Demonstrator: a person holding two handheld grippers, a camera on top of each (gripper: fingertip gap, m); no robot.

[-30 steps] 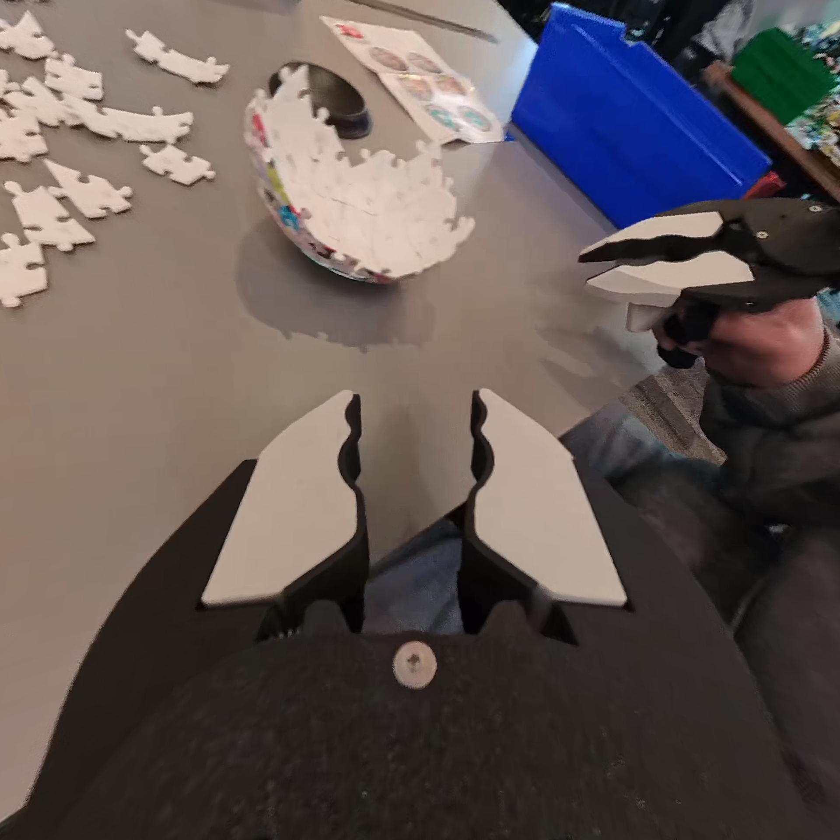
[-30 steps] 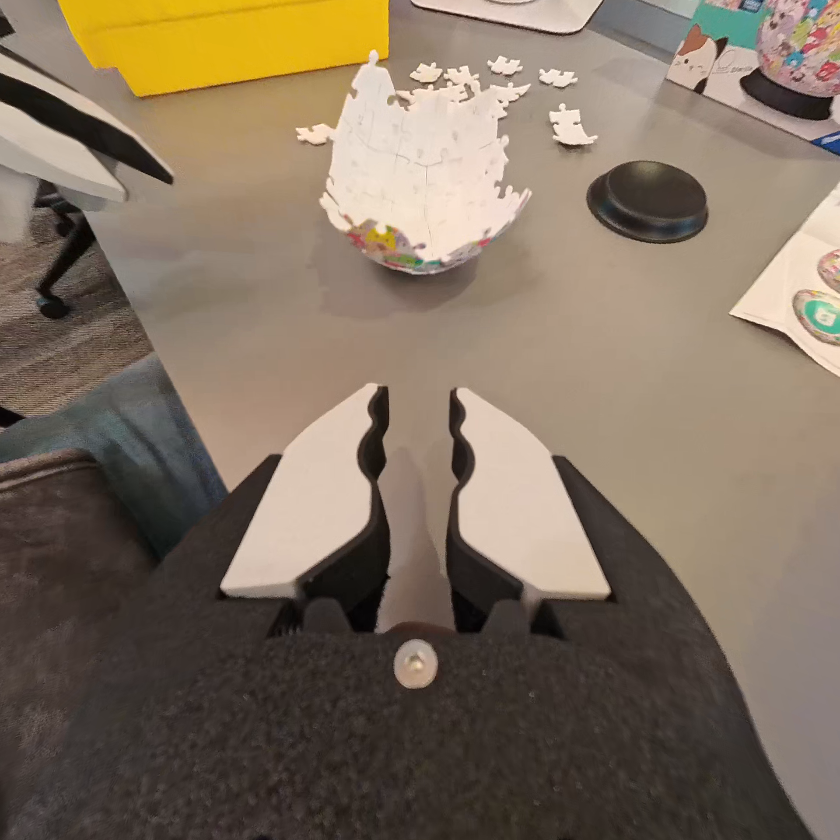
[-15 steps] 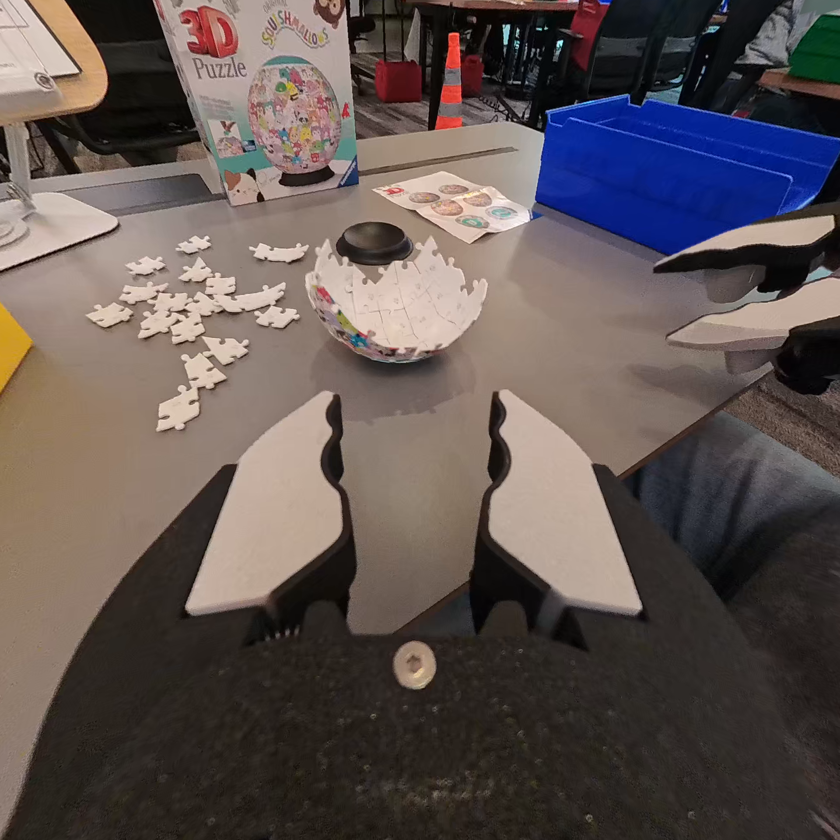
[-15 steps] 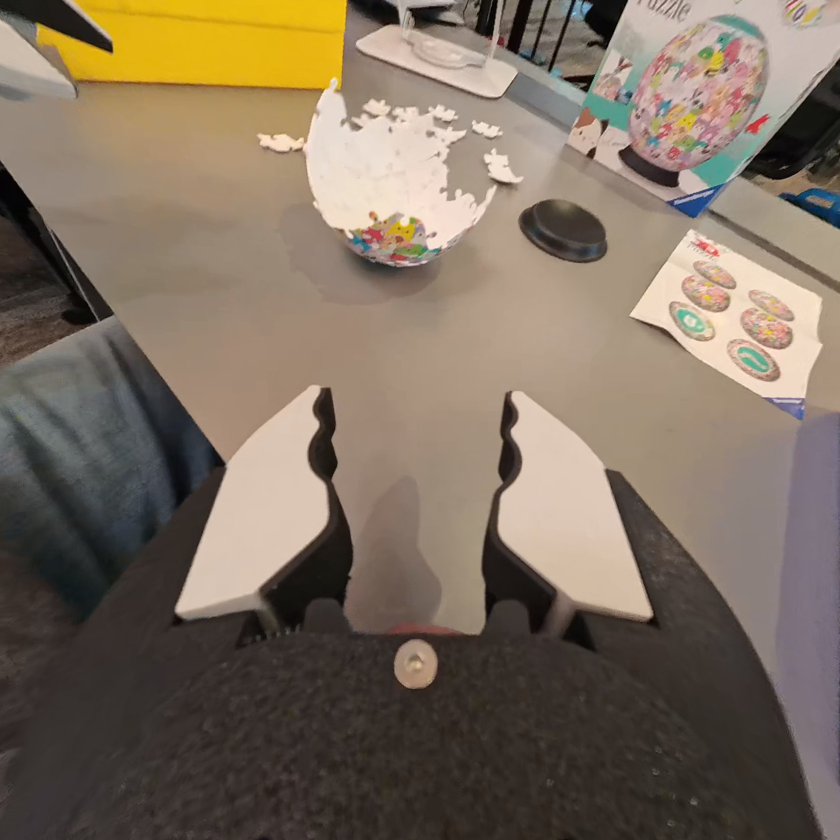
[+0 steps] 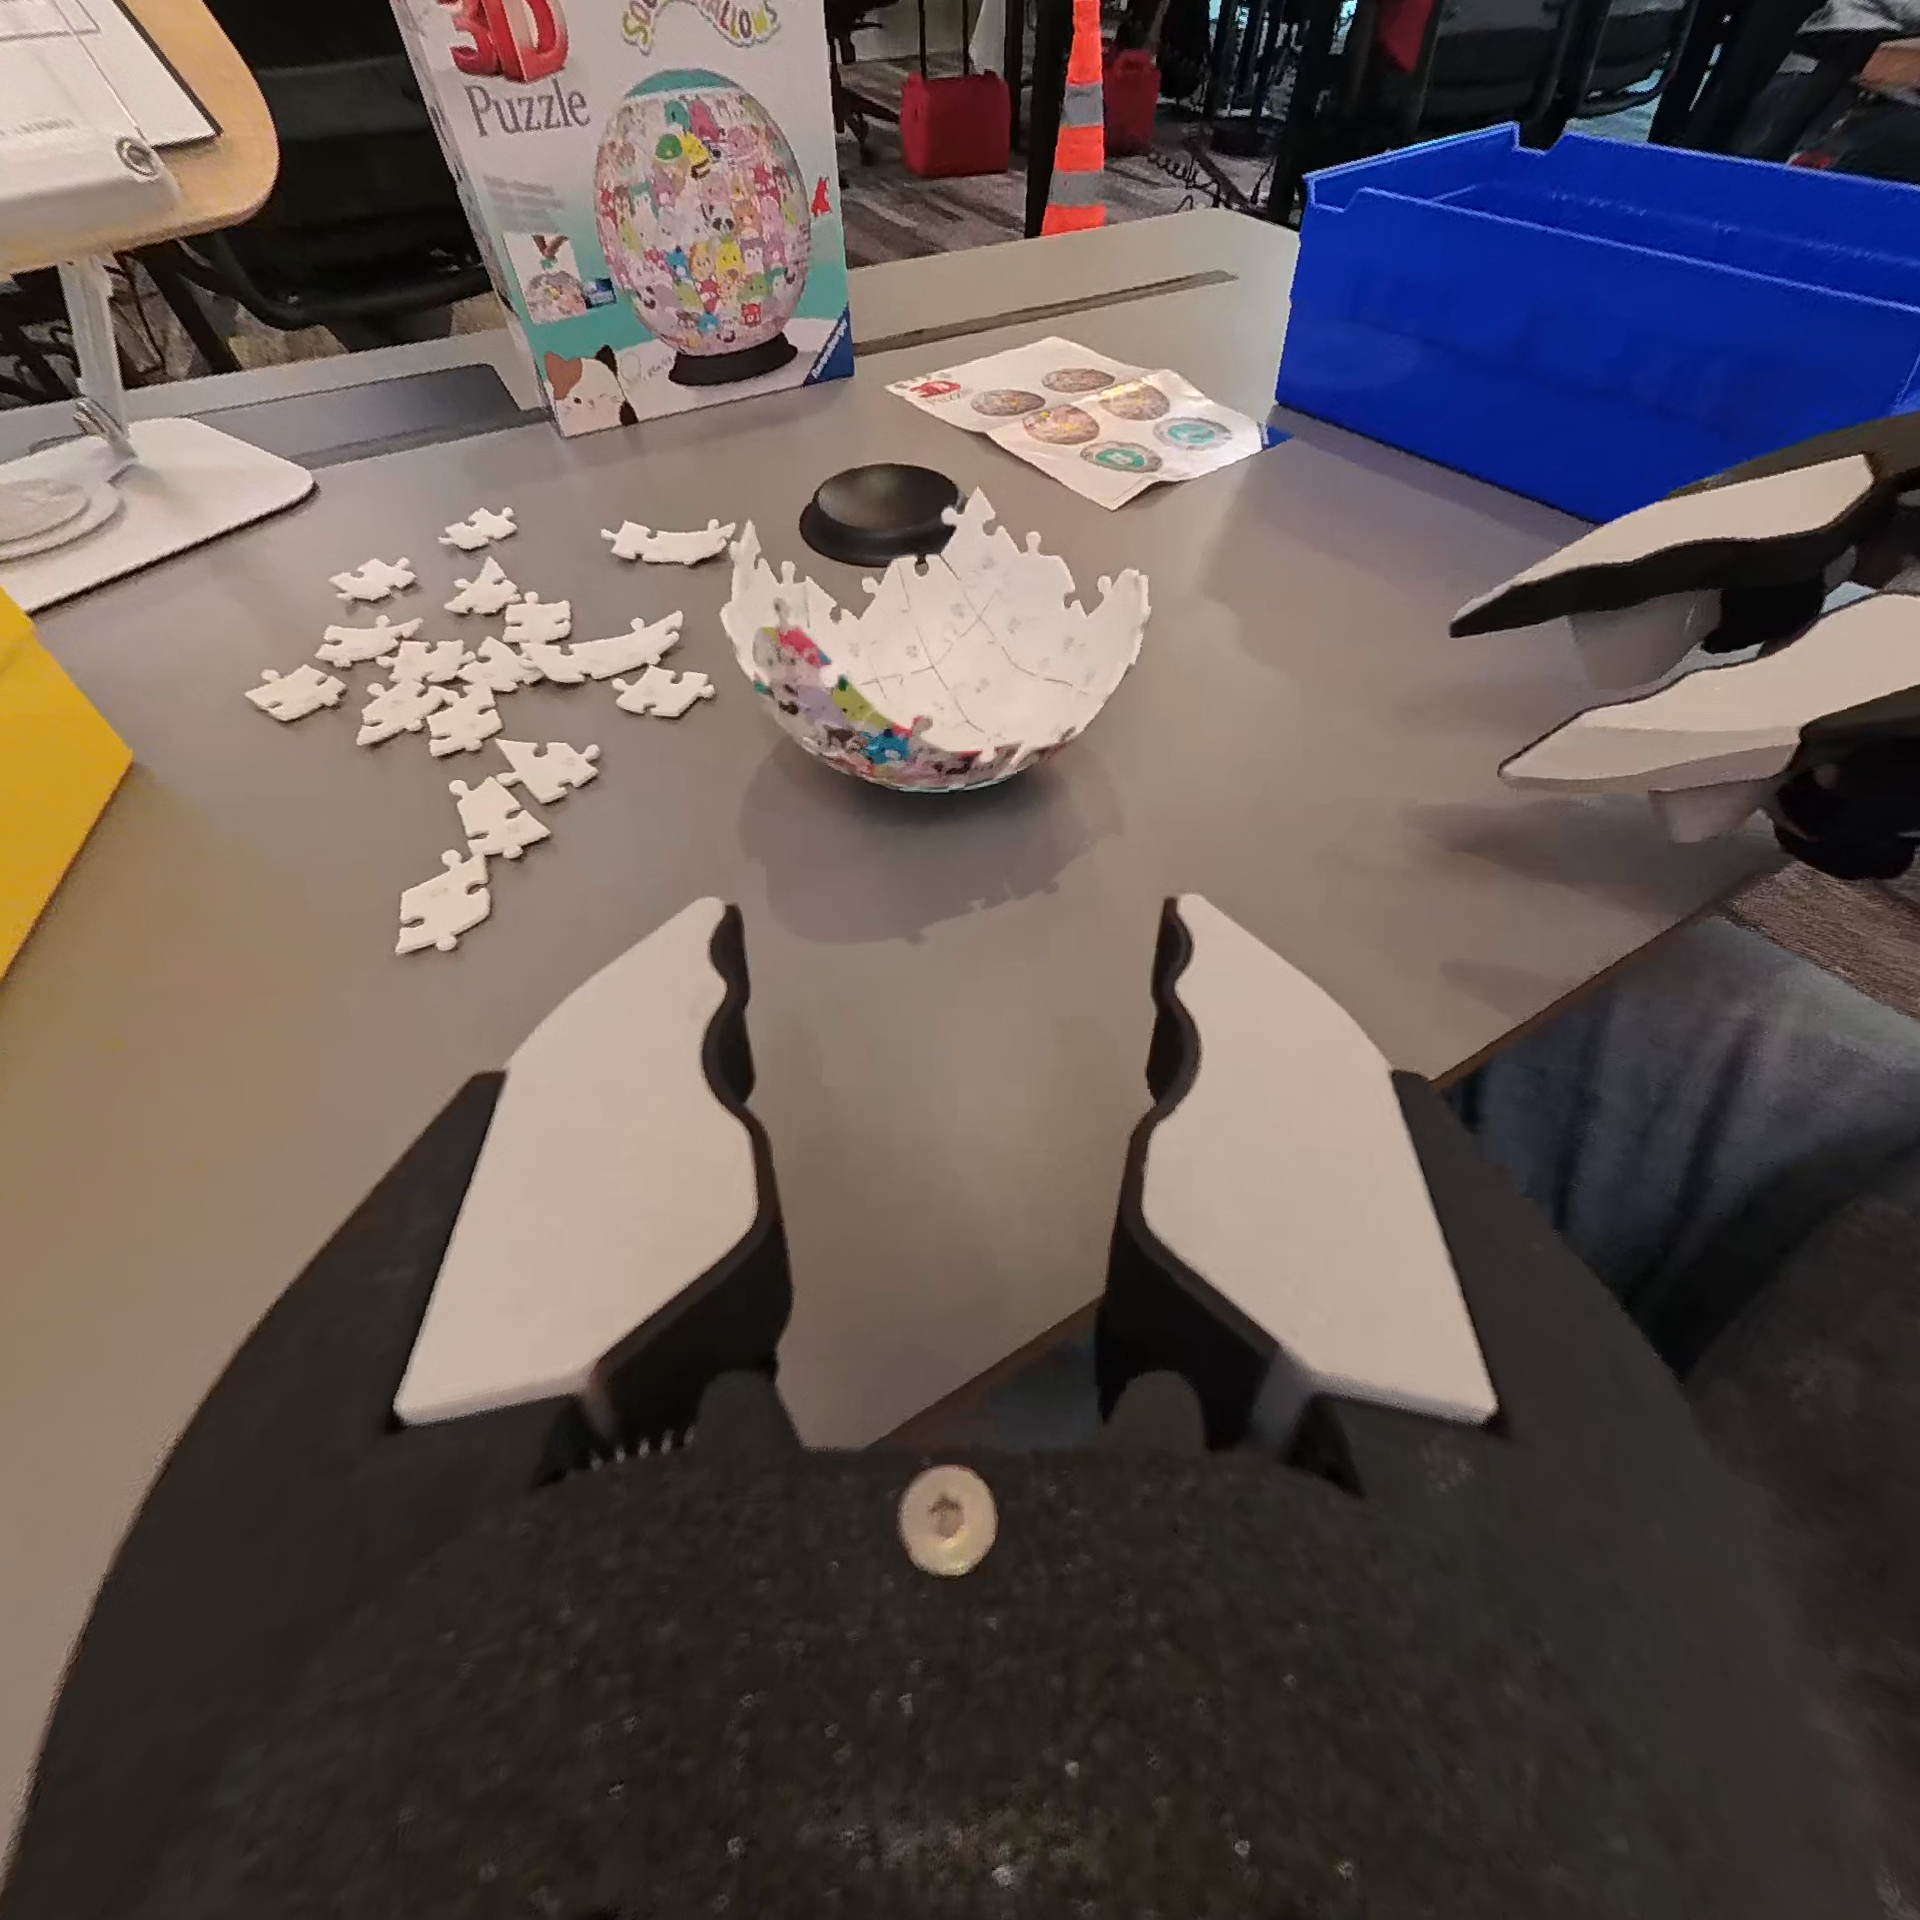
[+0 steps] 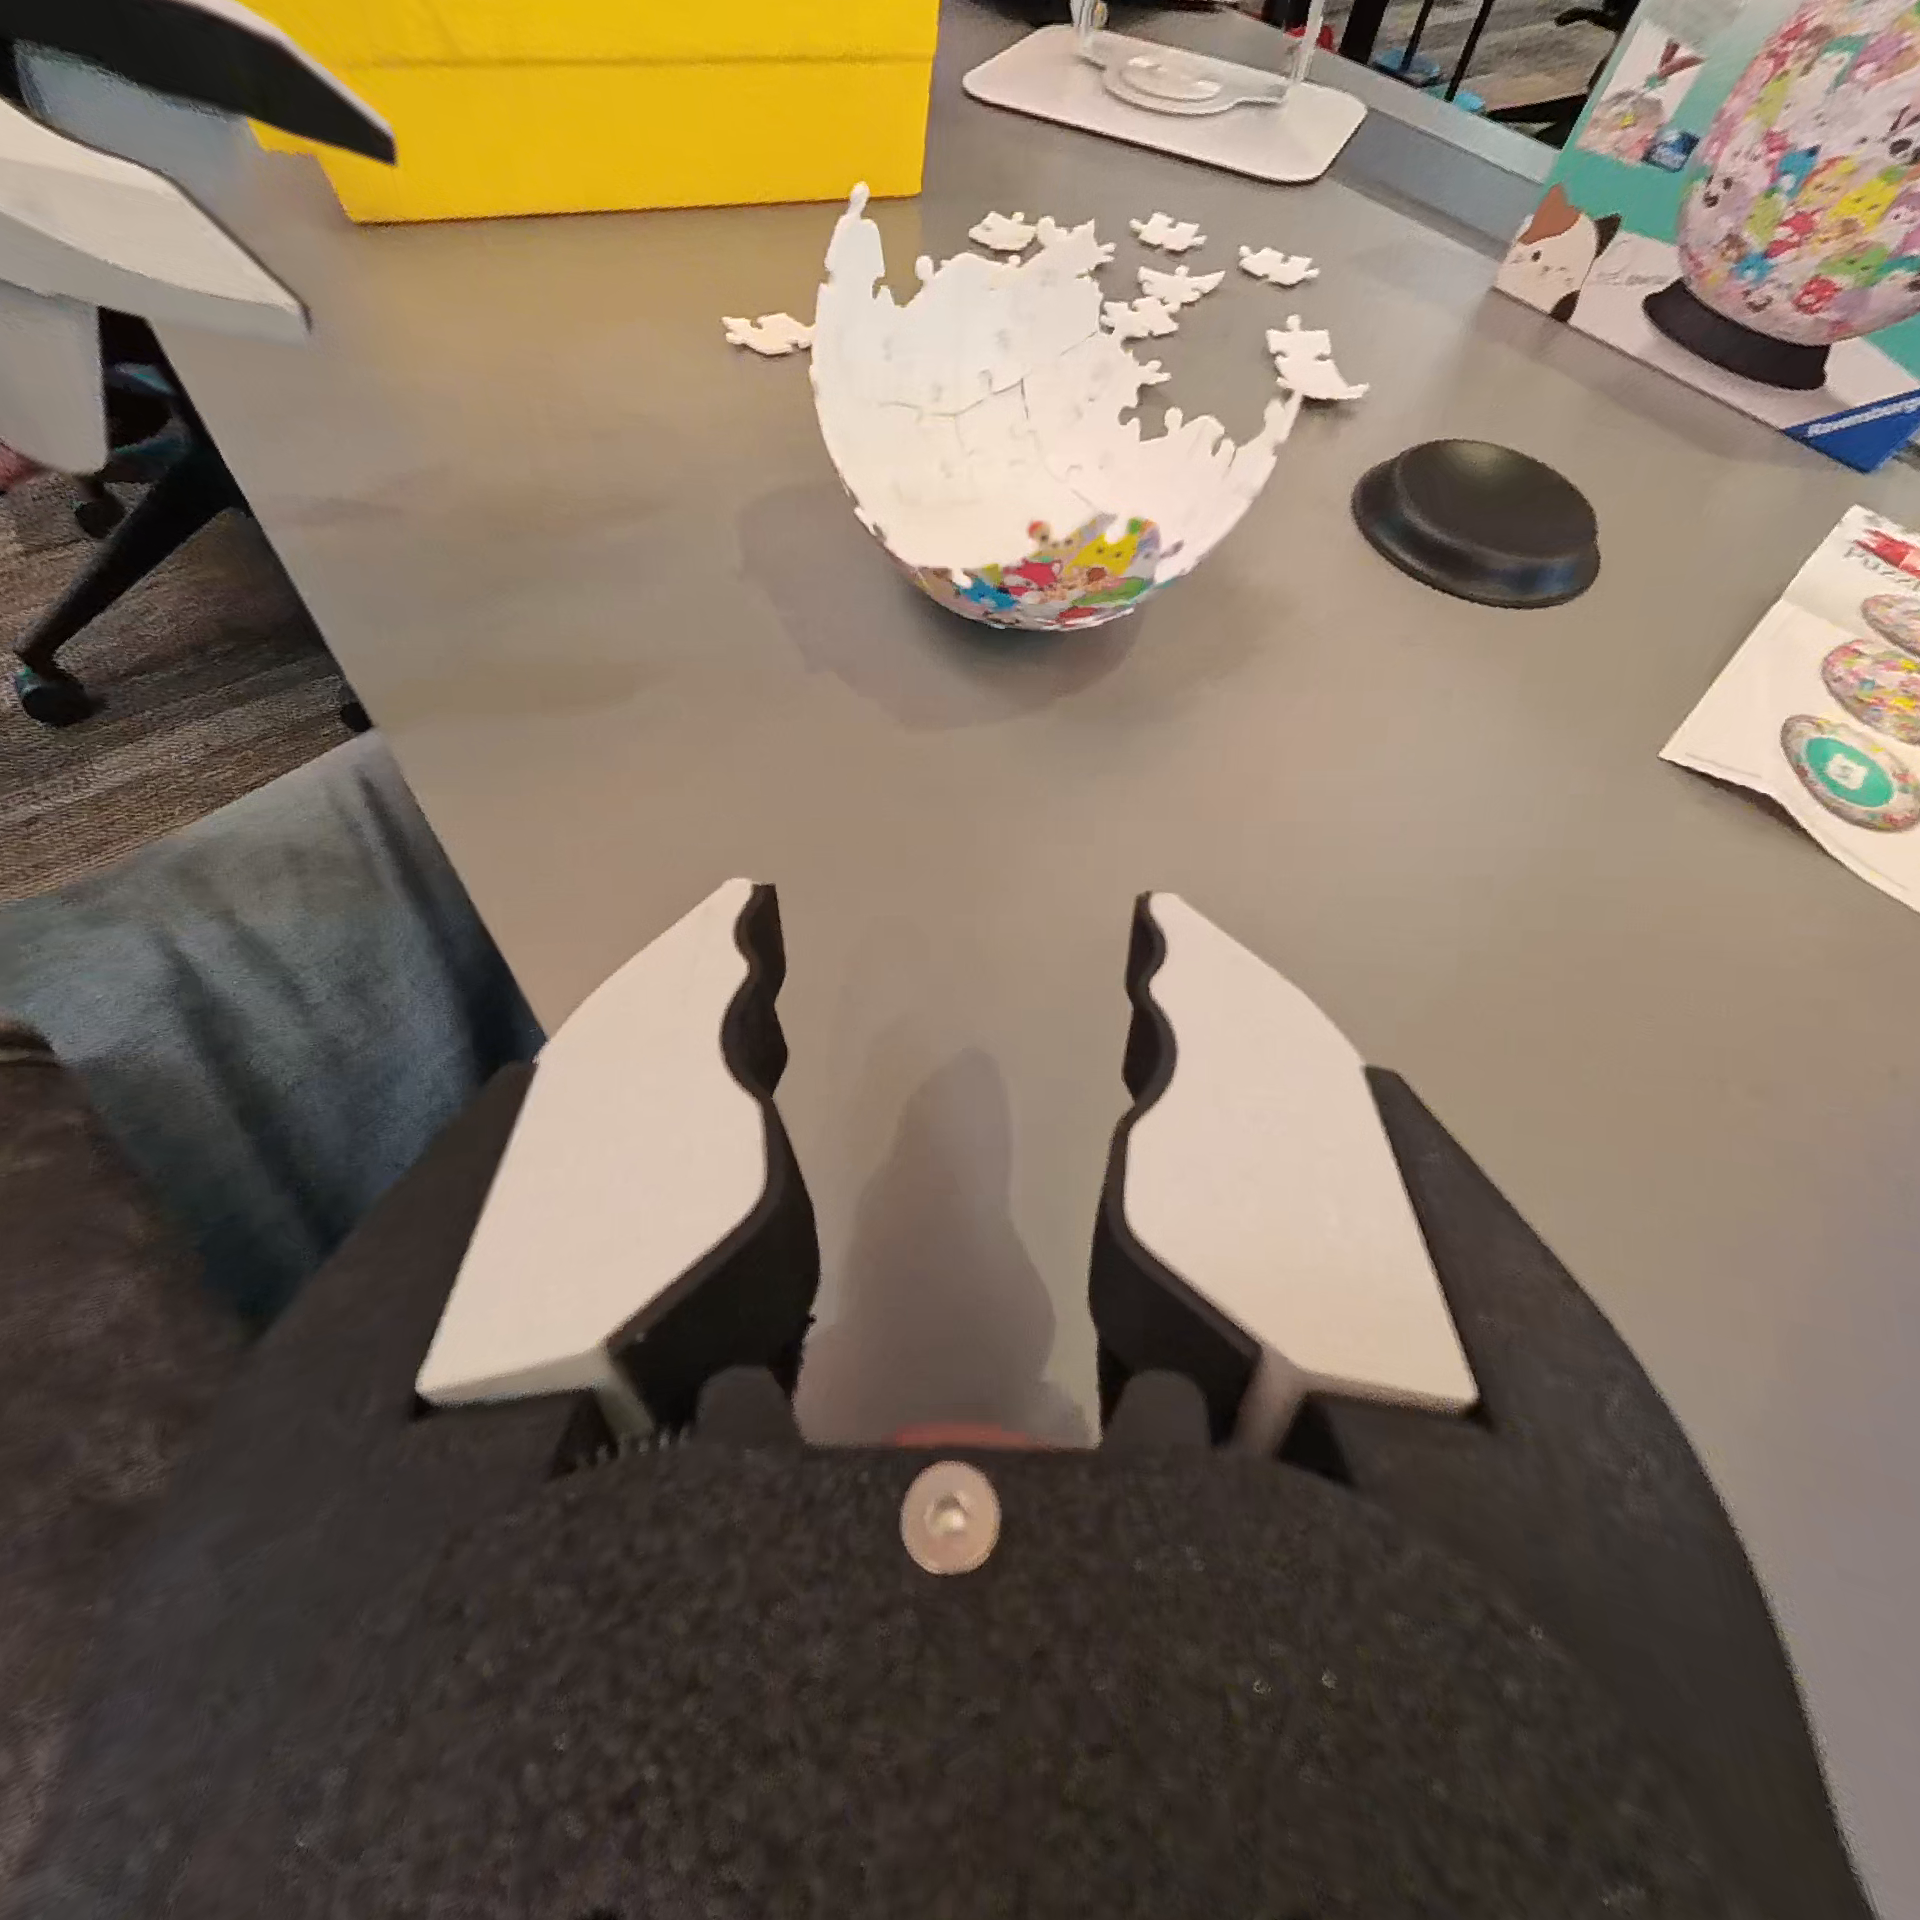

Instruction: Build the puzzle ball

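Half-built puzzle ball (image 5: 935, 675) sits mid-desk, open side up, straight ahead of both my grippers. Loose pieces (image 5: 468, 686) lie just left of it, so left gripper (image 5: 948, 914) nearer. Right gripper (image 6: 956, 904) too: jaws wide apart, empty.

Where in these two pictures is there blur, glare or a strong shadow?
Left wrist view: sharp centre, a soft shadow under the half-built puzzle ball, straight edges bent by the wide lens. Right wrist view: the left tongs at the upper left are blurred; the table shows mild sheen.
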